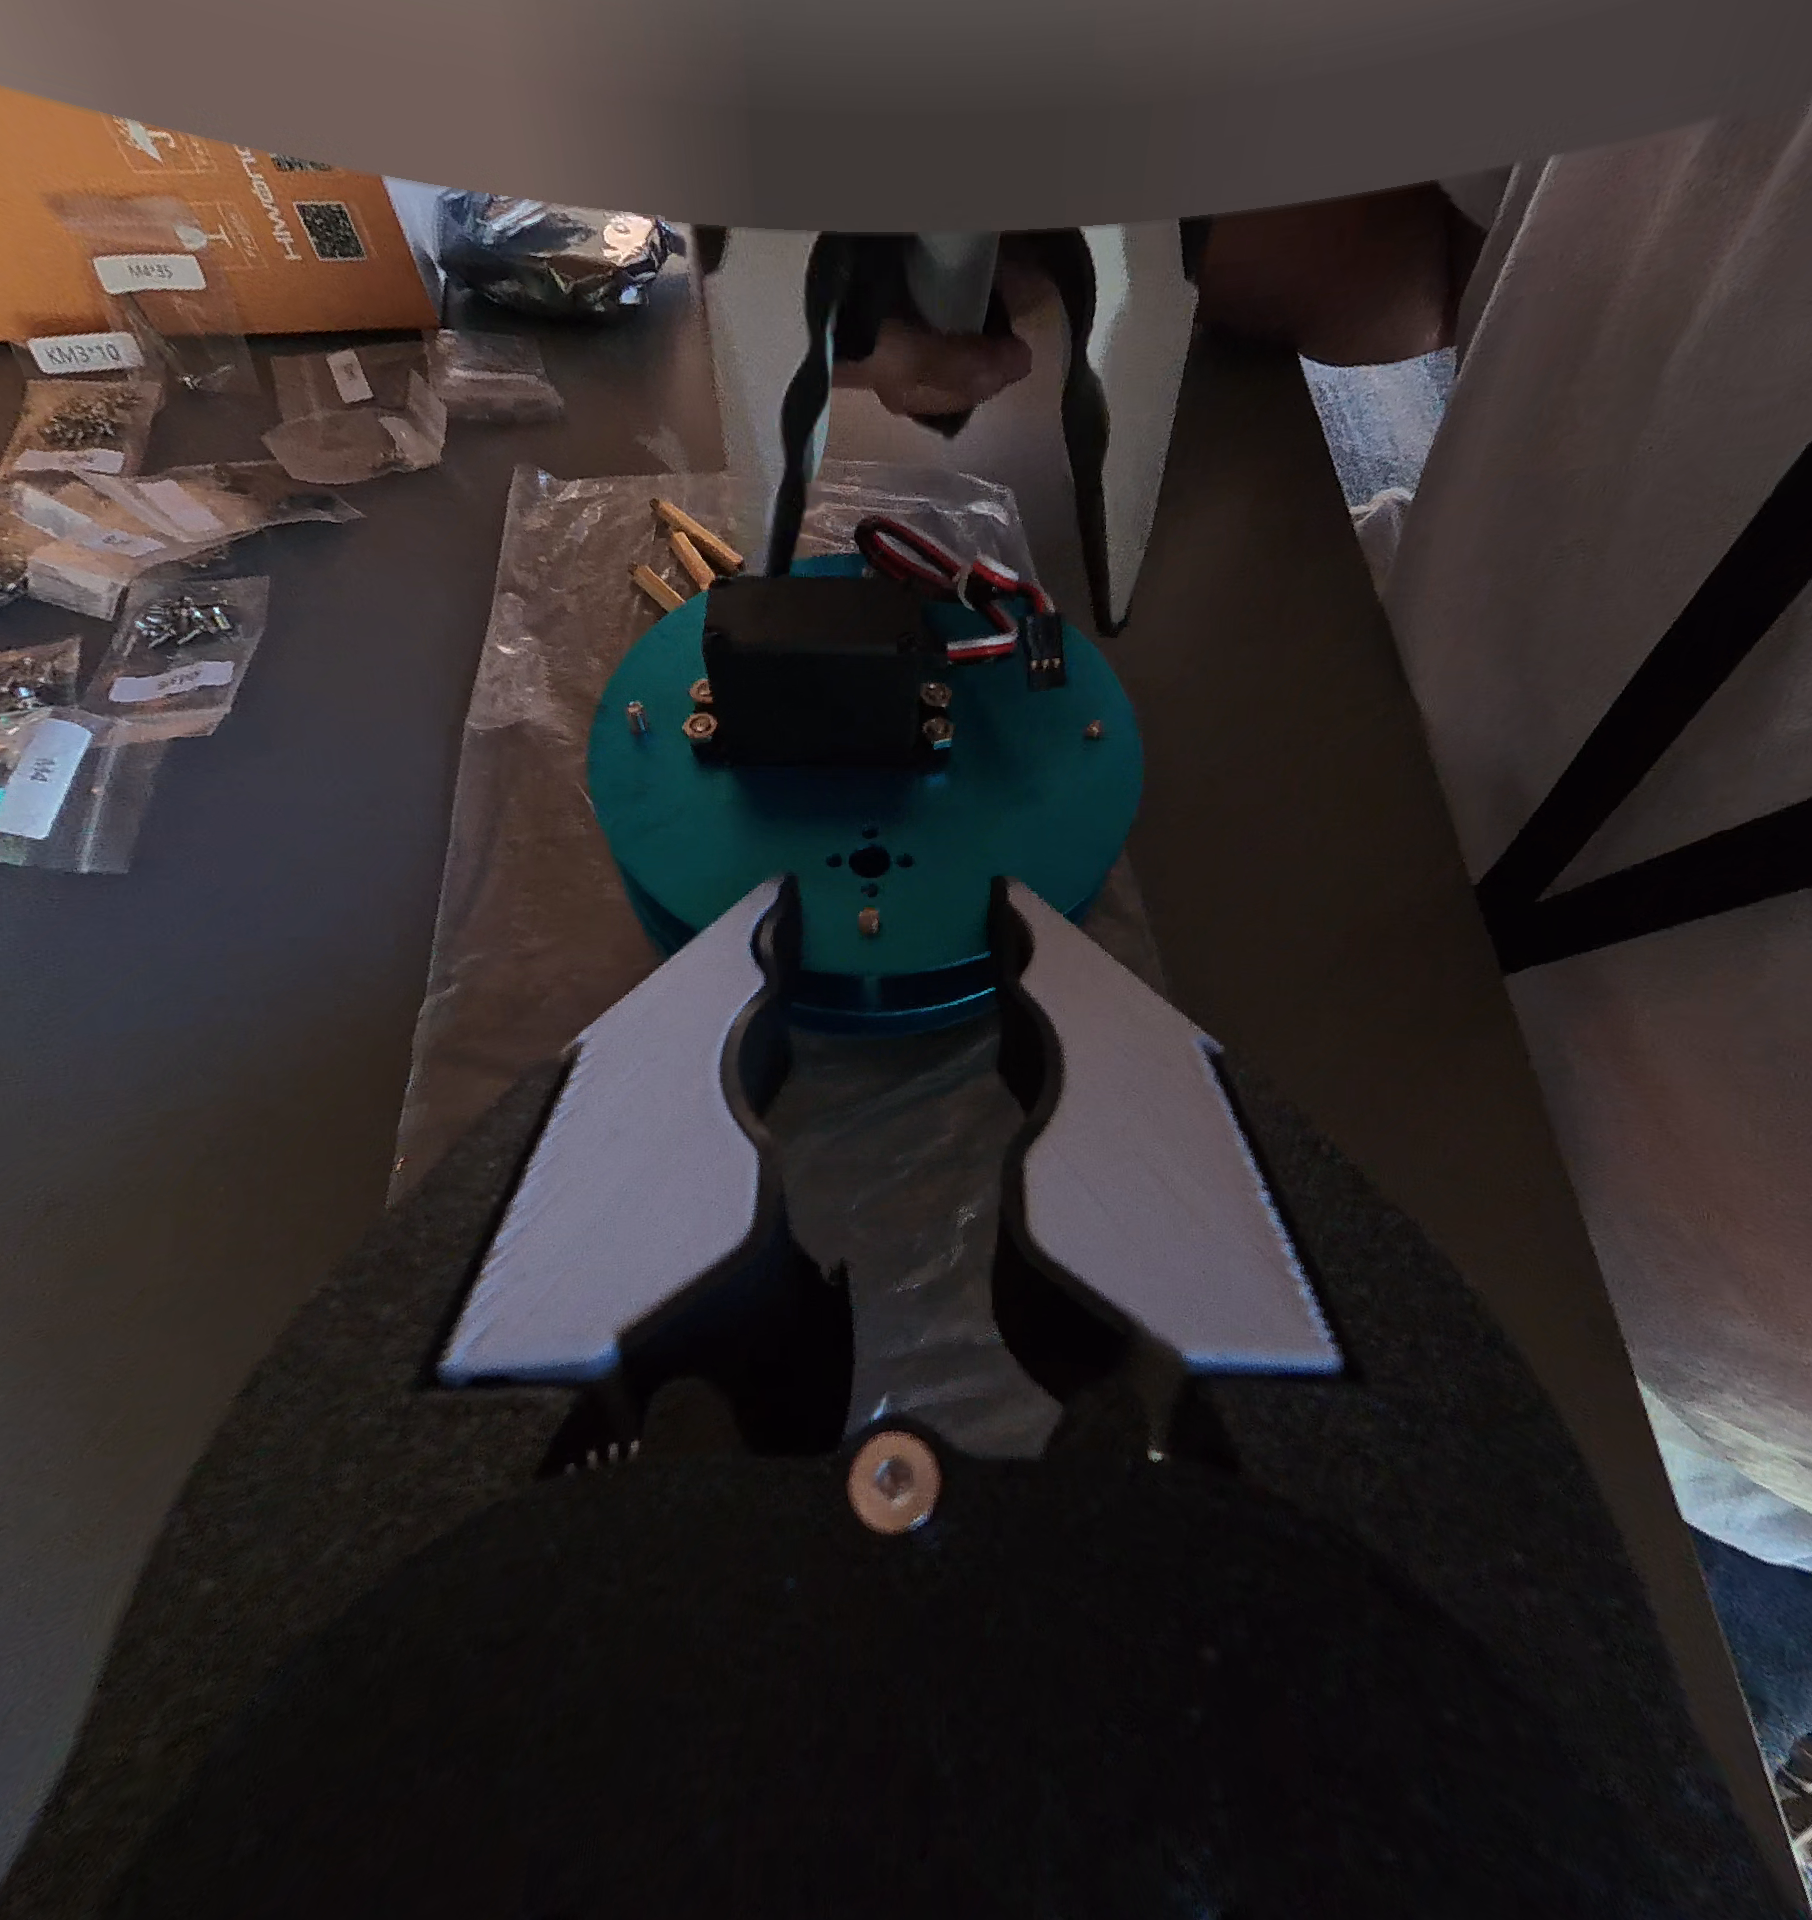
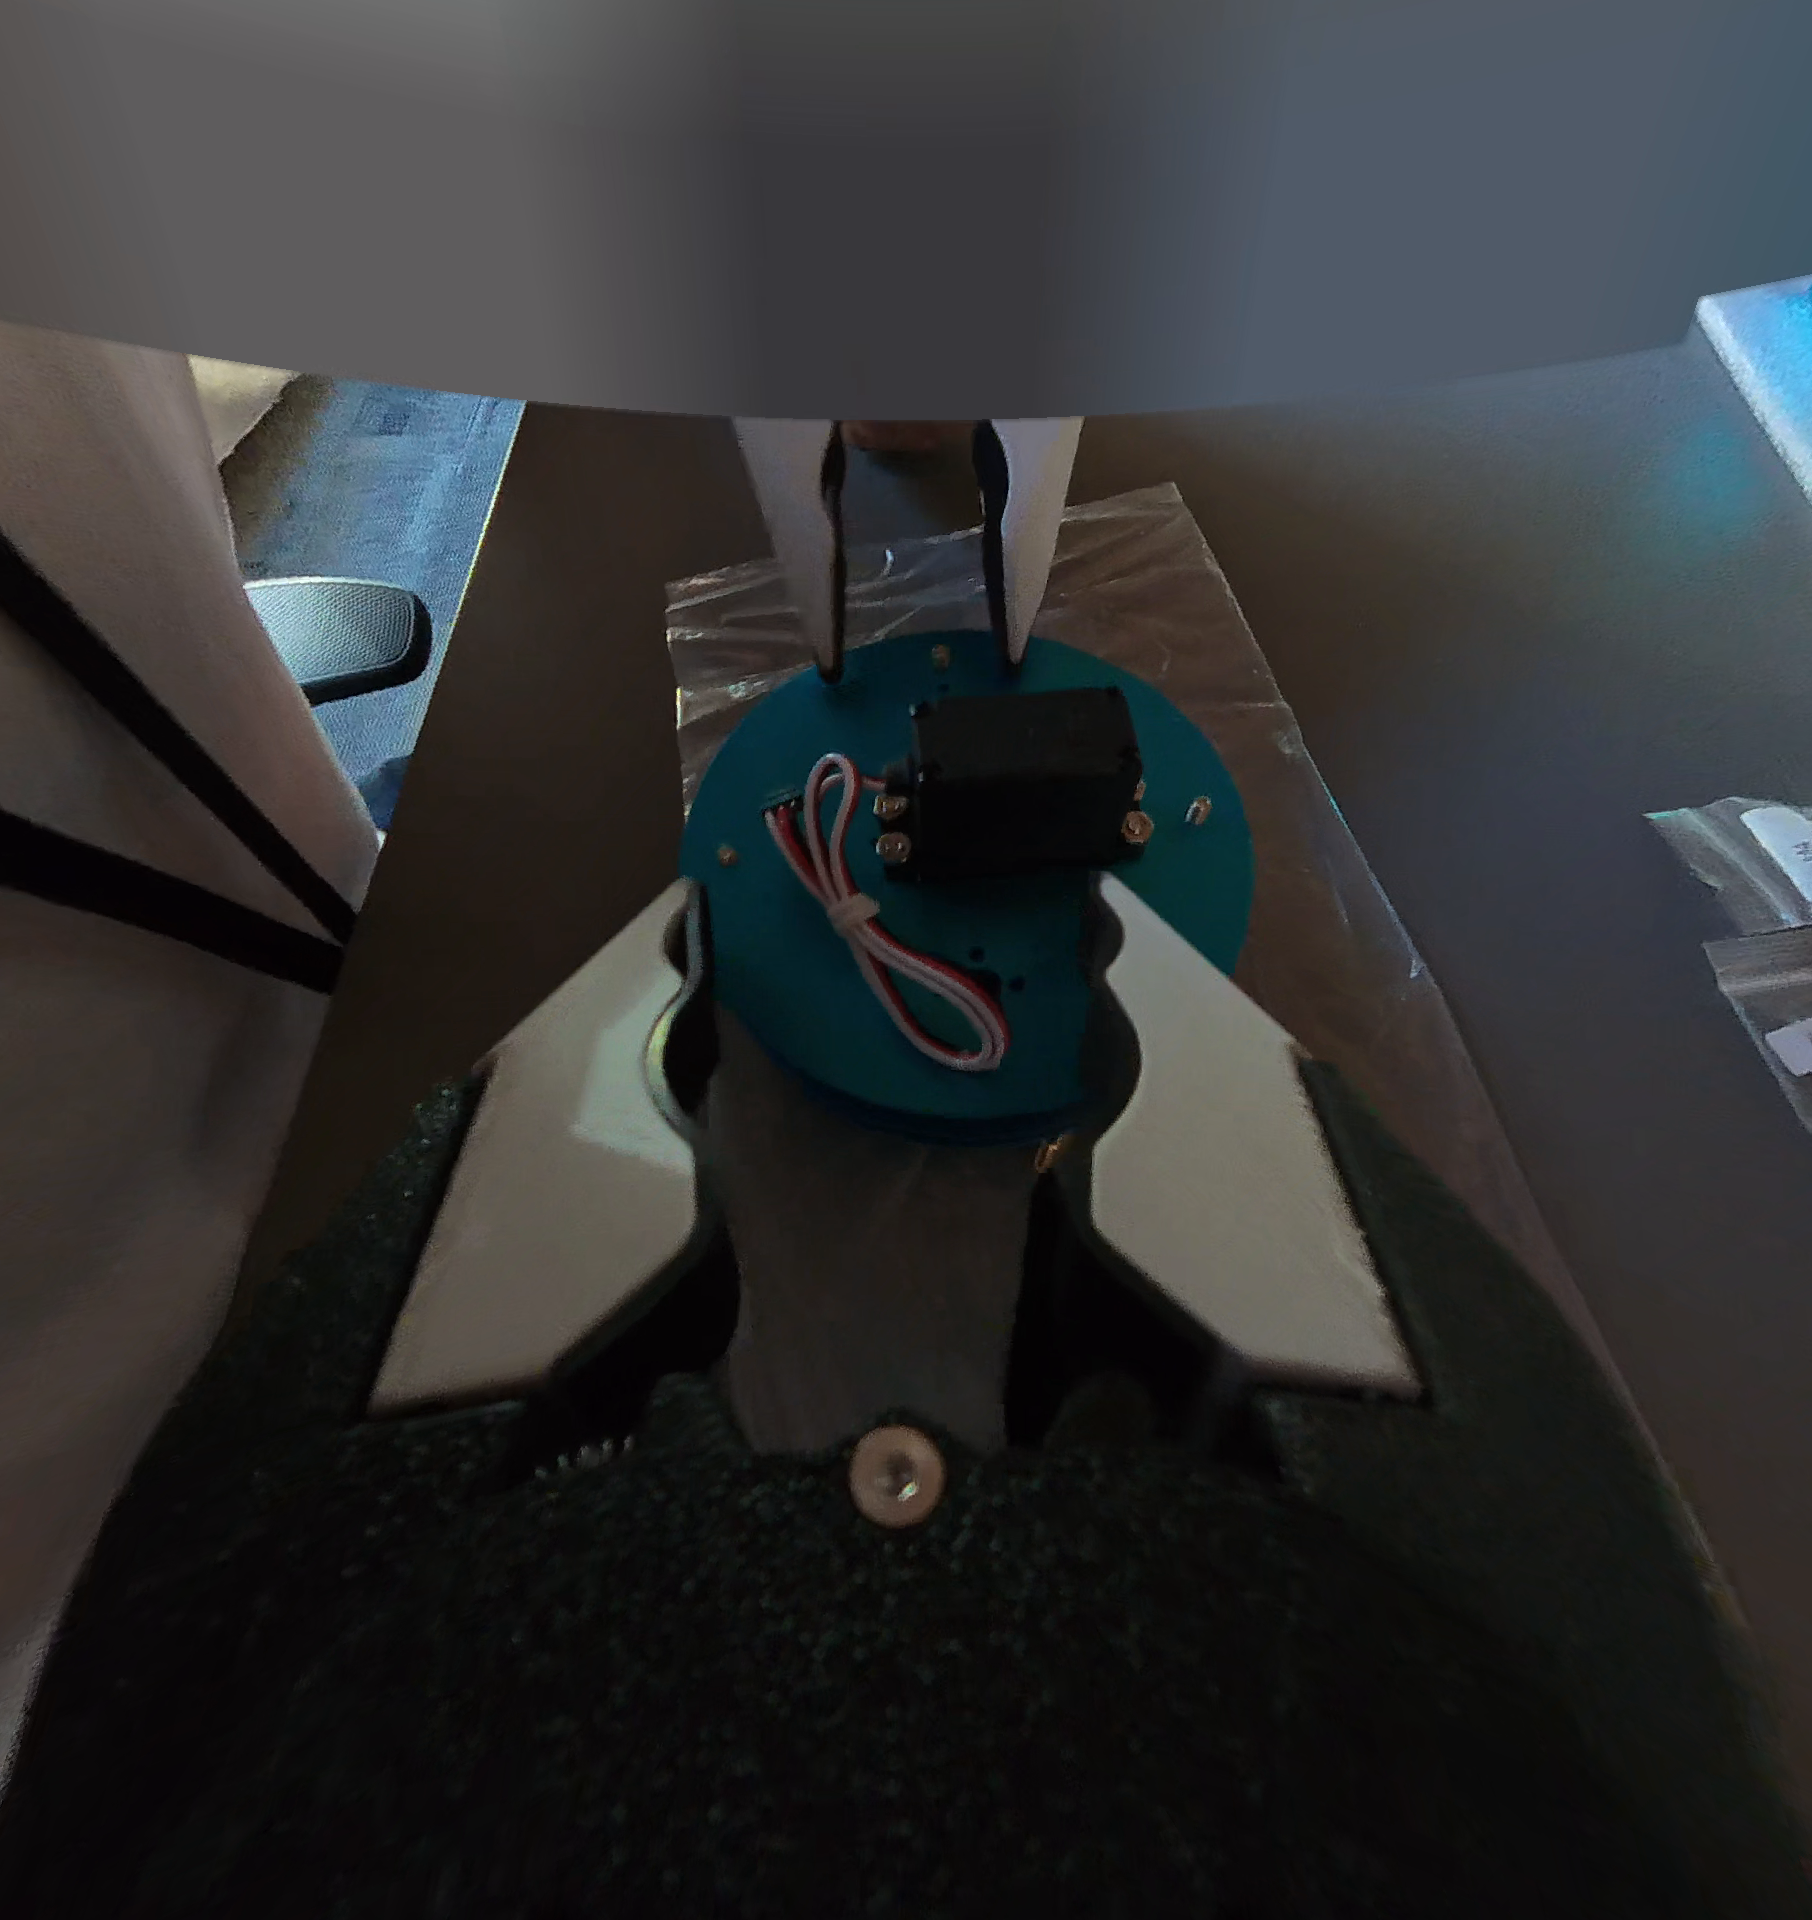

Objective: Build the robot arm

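Left wrist view, left to right.
- Far left: orange cardboard box [image 1: 154, 208] at the back of the dark table [image 1: 206, 1039]; in front of it a scatter of small clear screw bags [image 1: 71, 644] with white labels. Crumpled dark foil bag [image 1: 549, 260] beside the box.
- Centre: clear plastic sheet [image 1: 528, 727] spread flat, teal disc [image 1: 866, 790] resting on it. Three brass standoffs [image 1: 689, 561] loose on the sheet just behind the disc's left rim.
- On the disc: black servo [image 1: 819, 675] fastened with brass nuts, red-white-black lead [image 1: 943, 571] coiled behind it, ending in a black plug [image 1: 1042, 649].
- Left gripper [image 1: 891, 894]: fingers spread, empty, tips over the disc's near rim; contact with the disc not resolvable.
- Right gripper [image 1: 943, 592]: opposite, also spread and empty, tips down at the disc's far side.
- Far right: table edge, then black frame bars [image 1: 1660, 779].

Right wrist view, left to right.
- Office chair [image 2: 341, 623] beyond the table edge.
- Right gripper [image 2: 897, 894]: jaws wide, low over the disc's near part beside the lead; nothing pinched.
- Left gripper [image 2: 923, 670] at the far rim.
- More labelled bags [image 2: 1775, 862] well apart at right; white tray [image 2: 1795, 343] with a blue part at the far corner.
- Nothing between either gripper and the disc except the lead and the standoffs.
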Demonstrator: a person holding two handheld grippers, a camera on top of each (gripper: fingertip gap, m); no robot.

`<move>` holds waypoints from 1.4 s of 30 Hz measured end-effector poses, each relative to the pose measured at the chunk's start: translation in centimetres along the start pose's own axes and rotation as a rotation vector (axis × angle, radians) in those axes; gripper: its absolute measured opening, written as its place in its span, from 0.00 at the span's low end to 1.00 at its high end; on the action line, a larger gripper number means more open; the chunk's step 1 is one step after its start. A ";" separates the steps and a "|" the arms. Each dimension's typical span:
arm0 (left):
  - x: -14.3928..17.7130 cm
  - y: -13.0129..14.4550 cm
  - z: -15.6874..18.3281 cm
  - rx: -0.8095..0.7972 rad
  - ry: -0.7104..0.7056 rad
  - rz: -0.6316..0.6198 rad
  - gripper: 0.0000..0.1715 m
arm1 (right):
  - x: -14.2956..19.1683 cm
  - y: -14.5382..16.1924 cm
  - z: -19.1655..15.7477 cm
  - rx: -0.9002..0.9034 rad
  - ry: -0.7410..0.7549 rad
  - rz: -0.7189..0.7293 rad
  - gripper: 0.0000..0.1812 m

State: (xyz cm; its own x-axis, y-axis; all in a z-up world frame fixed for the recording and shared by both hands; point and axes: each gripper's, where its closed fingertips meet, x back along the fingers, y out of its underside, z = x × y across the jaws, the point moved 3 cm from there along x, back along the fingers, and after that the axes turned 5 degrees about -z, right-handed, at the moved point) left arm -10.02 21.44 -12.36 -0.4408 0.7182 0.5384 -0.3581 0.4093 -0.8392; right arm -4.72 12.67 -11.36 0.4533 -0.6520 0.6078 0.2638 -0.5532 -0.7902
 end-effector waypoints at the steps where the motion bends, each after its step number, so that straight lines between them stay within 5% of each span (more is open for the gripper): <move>1: -0.1 0.0 0.0 0.000 -0.002 0.002 0.24 | -0.4 -0.1 0.1 -0.021 0.004 0.006 0.40; 17: -0.5 0.0 0.5 -0.058 -0.071 -0.014 0.29 | -1.4 0.3 0.2 0.023 0.064 -0.015 0.42; 21: 0.3 -1.3 1.1 -0.122 -0.104 0.050 0.25 | 0.4 -0.9 -0.5 0.083 0.045 0.061 0.33; 24: 0.5 -2.5 3.6 -0.148 0.004 0.133 0.14 | 1.1 -1.4 -2.3 0.205 0.013 0.064 0.13; 28: -1.9 -1.4 4.5 -0.189 -0.020 0.020 0.03 | -0.2 -0.9 -4.0 0.317 0.015 -0.016 0.00; 42: -3.5 -1.5 5.2 -0.184 -0.062 -0.023 0.00 | -1.5 0.7 -3.6 0.361 0.078 -0.161 0.00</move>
State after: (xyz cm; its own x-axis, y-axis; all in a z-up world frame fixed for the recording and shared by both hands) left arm -12.20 15.40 -12.60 -0.4865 0.6736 0.5565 -0.2146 0.5253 -0.8234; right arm -8.27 11.40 -12.53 0.3194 -0.6168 0.7194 0.6149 -0.4427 -0.6526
